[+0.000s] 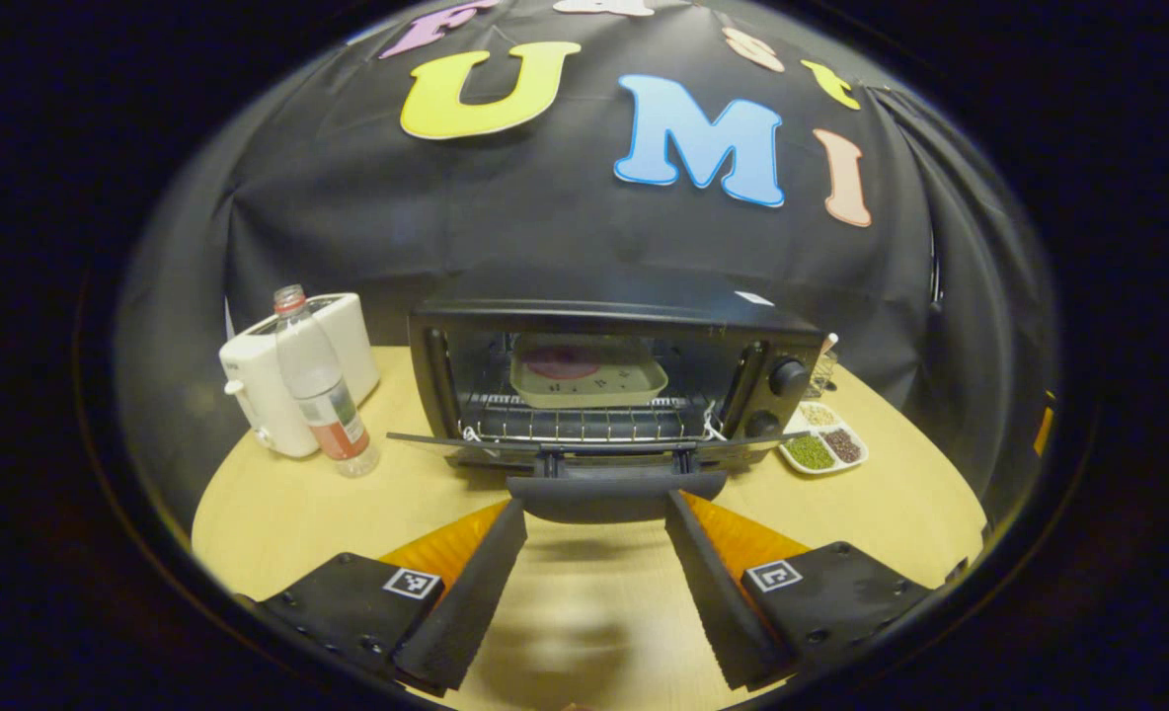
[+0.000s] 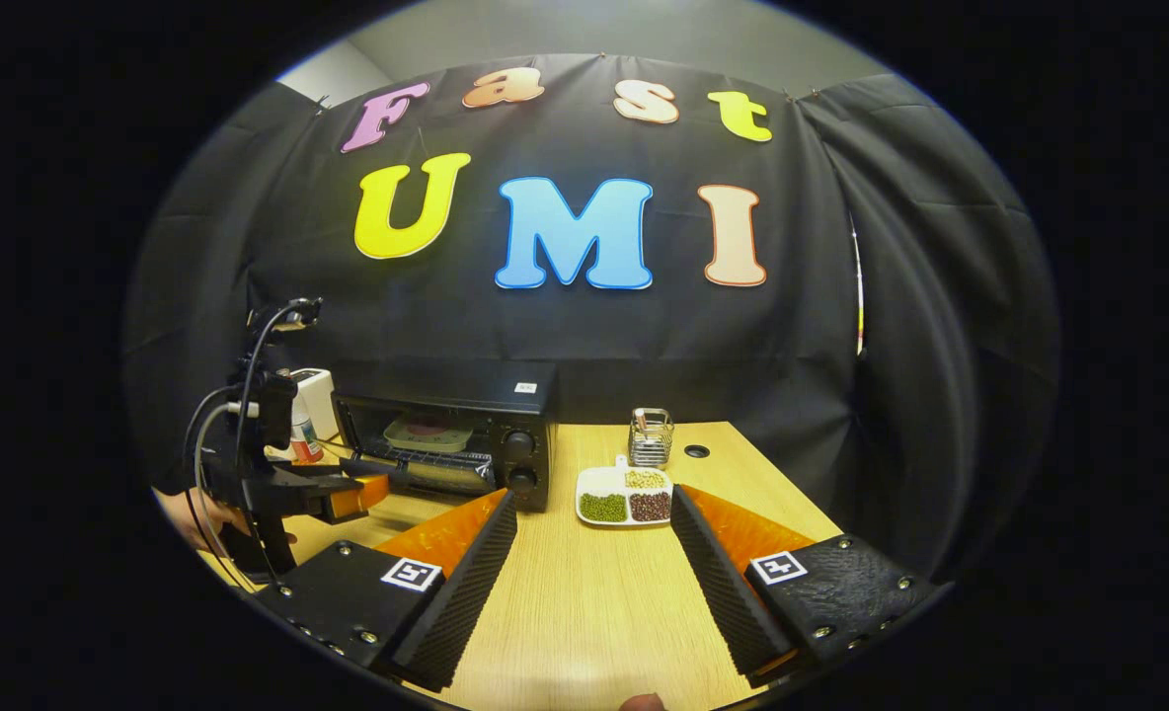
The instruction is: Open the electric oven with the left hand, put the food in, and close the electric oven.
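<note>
The left gripper [image 1: 599, 538] stood with jaws apart either side of the lowered oven door's handle [image 1: 616, 494]; a food tray [image 1: 587, 380] sat inside the oven [image 1: 614, 380]. The right gripper [image 2: 594, 573] hung spread above the desk [image 2: 584, 612], beside a bean dish [image 2: 624, 504]

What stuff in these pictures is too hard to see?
- The food on the tray in the oven: left gripper view, dim and too small to name.
- The bottle: right gripper view, mostly behind the left gripper.
- The white appliance: left gripper view, partly covered by the bottle.
- The metal holder and its contents: right gripper view, too small.
</note>
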